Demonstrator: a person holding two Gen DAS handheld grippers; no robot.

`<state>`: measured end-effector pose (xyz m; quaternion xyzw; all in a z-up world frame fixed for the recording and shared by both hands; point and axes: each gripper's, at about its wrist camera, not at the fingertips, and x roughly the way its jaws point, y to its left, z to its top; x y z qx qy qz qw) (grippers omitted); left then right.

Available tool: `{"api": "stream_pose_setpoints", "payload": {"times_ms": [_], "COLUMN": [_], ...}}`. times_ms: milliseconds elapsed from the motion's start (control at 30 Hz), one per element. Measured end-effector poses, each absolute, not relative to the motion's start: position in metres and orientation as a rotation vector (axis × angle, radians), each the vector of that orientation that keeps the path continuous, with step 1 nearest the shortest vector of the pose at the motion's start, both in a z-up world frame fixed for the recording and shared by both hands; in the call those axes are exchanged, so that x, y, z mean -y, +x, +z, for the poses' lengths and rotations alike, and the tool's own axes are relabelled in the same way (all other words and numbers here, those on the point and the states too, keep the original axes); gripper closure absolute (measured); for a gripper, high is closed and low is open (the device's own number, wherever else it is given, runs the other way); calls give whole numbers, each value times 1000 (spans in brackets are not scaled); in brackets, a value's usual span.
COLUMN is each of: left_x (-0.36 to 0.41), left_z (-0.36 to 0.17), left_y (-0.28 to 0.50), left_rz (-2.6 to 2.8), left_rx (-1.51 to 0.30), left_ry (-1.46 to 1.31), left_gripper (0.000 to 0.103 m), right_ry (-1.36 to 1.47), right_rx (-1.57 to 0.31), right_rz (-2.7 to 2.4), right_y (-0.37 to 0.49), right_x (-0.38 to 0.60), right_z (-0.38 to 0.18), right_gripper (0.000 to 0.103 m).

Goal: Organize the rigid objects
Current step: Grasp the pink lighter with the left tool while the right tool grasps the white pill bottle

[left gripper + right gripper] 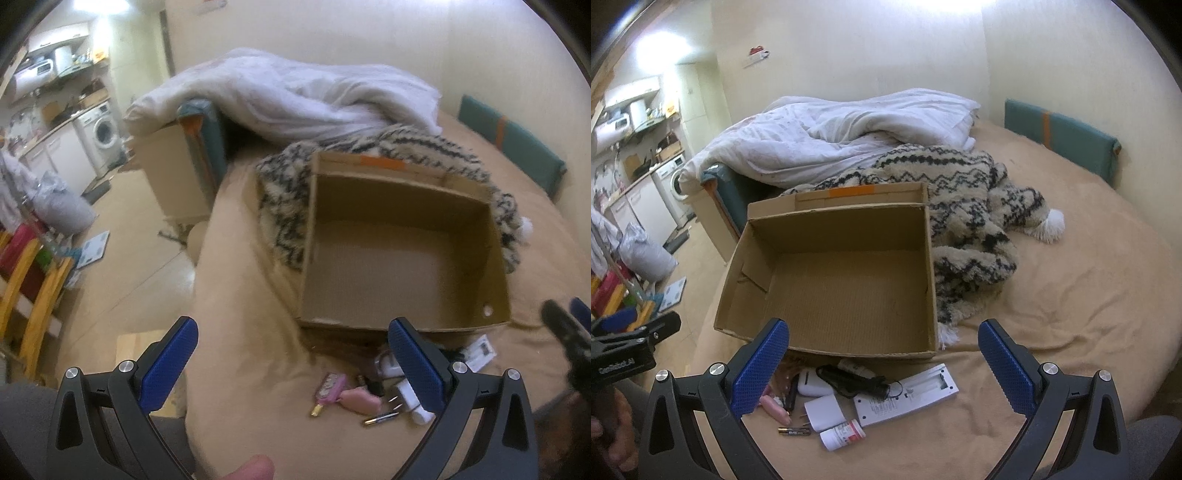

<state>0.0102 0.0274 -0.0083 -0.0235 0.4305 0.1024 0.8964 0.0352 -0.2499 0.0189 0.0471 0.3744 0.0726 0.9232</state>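
We see an open cardboard box (846,273) on the bed (1071,295), empty inside, with its left wall near the left edge of the bed. Behind it lies a patterned blanket (967,192) touching its far and right walls, and further back a white duvet (849,125). To the right of the box the bed is bare and gives wide room.

The small things lie in a heap just before the near wall of the box: a white remote (908,398), a black cable (849,378), a white plug adapter (823,411), a small bottle (842,437), a battery (794,431) and a pink item (775,406).

Our right tongs (882,369) hang above this heap, spread wide and holding nothing. Our left tongs (291,369) are also spread wide and hold nothing, above the near left part of the bed.

Only the left view shows a pink key-shaped thing (330,387); only the right view shows the remote fully.
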Motion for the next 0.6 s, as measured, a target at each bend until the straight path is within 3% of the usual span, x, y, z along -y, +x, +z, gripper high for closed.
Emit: {"api": "stream_pose_setpoints", "payload": {"times_ms": [233,333,600], "left_x": [-59,-67,-41], "left_z": [-46,-75,-132], "left_y": [22,32,65], "left_rz": [258,262,154], "left_rx": [-1098,-1244,-1456], "left_ry": [-174,-232,-253], "left_gripper": [2,19,32], "right_ry": [120,117,199], "right_rx": [-867,-917,-1019], "right_rz": [125,133,133], "right_y": [40,43,48], "right_x": [259,260,274], "right_z": [4,-5,-21], "right_gripper": [0,0,0]}}
